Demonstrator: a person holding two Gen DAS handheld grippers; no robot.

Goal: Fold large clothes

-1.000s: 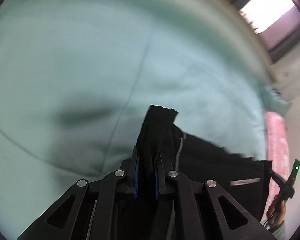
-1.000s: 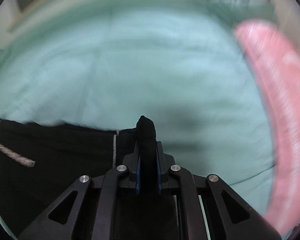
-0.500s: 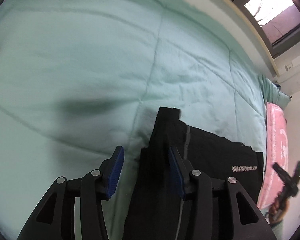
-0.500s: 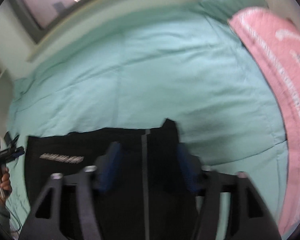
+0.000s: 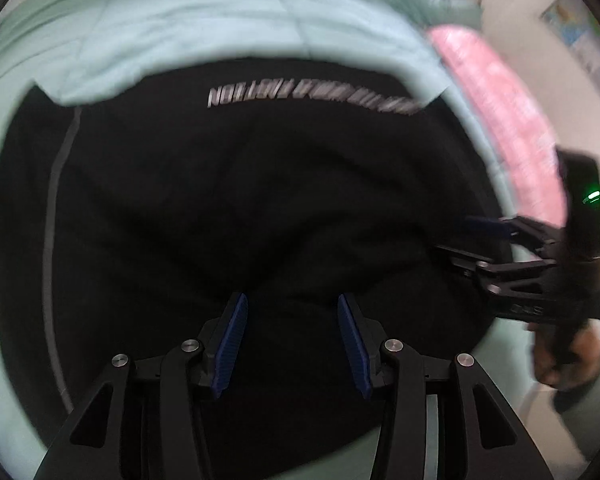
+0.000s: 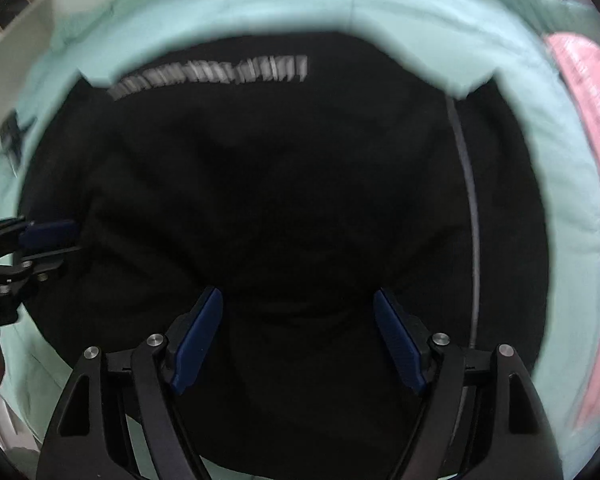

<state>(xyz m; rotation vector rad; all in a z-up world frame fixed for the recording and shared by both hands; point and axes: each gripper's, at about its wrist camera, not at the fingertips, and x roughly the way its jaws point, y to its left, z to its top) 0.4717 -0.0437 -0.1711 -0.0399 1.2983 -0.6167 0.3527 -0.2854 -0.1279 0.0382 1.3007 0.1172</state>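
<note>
- The left gripper (image 5: 290, 340) has its jaws partly apart, the blue pads (image 5: 231, 344) clear of the cloth; nothing is pinched between them, and they have just been opening.
- The right gripper (image 6: 296, 344) stands wider, its blue pads (image 6: 400, 344) likewise bare above the fabric, and its jaws have also just been opening.
- Below both grippers lies the black garment (image 5: 240, 208), spread on the mint-green quilt (image 5: 180, 24) and filling most of each view.
- A line of pale lettering (image 5: 312, 98) runs across the garment near its far edge, blurred and unreadable.
- A thin grey stripe (image 5: 50, 220) runs down one side of the garment.
- In the left wrist view the right gripper reaches in over the garment's edge, a green light (image 5: 592, 196) on its body.
- A pink blanket (image 5: 500, 120) lies beyond the quilt.
</note>
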